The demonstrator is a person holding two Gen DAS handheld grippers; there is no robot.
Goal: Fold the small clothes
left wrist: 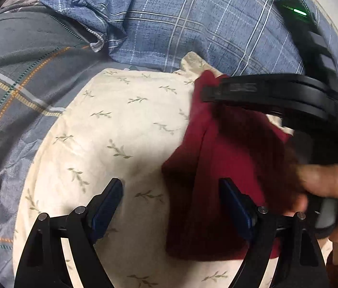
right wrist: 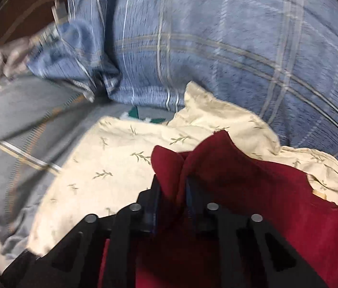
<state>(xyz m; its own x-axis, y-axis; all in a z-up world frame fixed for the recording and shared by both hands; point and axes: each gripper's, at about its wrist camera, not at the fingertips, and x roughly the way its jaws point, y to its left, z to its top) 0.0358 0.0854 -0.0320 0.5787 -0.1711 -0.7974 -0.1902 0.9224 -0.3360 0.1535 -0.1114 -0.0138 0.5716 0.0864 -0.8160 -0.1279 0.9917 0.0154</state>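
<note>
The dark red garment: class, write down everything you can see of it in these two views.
The dark red garment is a small piece of soft, matt cloth, plain, with no visible print. It lies rumpled on the cream leaf-print cloth, partly folded with a lengthwise crease. The right gripper is shut on a bunched, raised fold of it. The left gripper stands open above its left edge; whether it touches the cloth cannot be told.
</note>
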